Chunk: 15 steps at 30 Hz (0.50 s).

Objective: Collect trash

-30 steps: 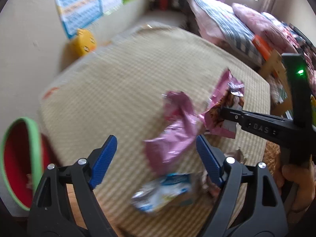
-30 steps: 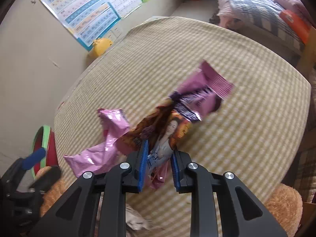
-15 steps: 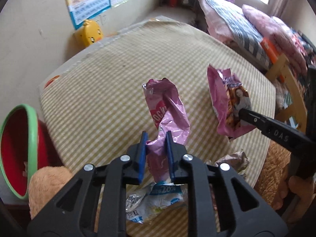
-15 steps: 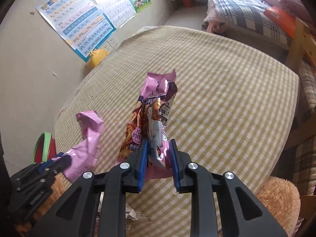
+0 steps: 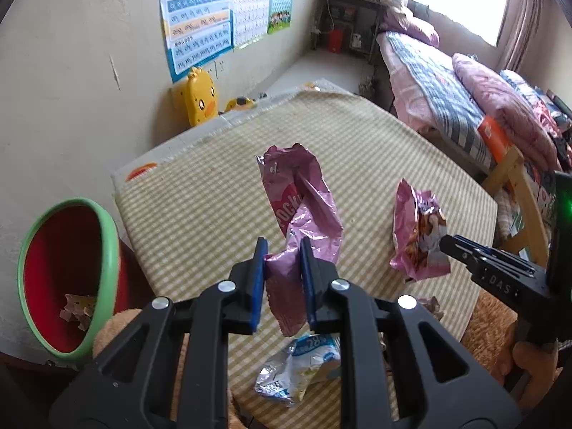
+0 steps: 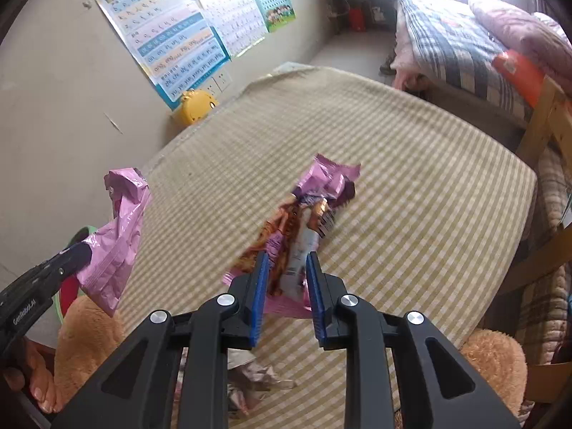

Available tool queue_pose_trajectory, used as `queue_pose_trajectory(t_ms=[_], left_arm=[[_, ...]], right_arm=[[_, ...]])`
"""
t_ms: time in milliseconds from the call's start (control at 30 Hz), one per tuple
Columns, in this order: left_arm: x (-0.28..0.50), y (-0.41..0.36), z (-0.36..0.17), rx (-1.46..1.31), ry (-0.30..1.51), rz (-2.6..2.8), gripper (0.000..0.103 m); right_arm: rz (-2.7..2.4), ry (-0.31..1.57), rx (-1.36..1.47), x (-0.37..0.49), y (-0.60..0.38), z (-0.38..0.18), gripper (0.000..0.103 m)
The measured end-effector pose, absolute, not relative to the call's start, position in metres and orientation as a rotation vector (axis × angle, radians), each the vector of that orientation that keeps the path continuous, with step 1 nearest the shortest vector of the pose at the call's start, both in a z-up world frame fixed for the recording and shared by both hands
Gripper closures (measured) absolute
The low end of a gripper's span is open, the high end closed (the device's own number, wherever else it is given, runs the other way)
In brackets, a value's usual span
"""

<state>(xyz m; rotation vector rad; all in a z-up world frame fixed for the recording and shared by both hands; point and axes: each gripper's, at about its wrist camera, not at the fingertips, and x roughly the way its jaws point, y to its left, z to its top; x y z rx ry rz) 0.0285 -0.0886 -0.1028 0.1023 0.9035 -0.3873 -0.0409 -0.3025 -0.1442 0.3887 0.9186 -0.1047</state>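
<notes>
Two grippers, left (image 5: 282,268), right (image 6: 286,279), each clamping one wrapper, pink wrapper (image 5: 304,203), printed wrapper (image 6: 304,221)

The left gripper (image 5: 282,279) pinches a crumpled pink foil wrapper (image 5: 302,211) above the checked worktop (image 5: 200,193); a blue-white foil packet (image 5: 304,368) lies at its near edge.

Both cameras sit close behind their own blue-padded fingers, looking steeply down across the checked mat (image 5: 200,211) toward the poster wall (image 6: 171,35). Each catches the other's gripper at its edge; the bed (image 5: 447,93) is probably shared too.
</notes>
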Motion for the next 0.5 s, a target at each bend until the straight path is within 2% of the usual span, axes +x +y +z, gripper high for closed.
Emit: queue_pose_trajectory(t_ms=[500], left_arm=[[0.030, -0.055, -0.081, 0.051, 0.842, -0.336, 0.085]], right_arm=[[-0.054, 0.825, 0.229, -0.037, -0.259, -0.092, 0.080]])
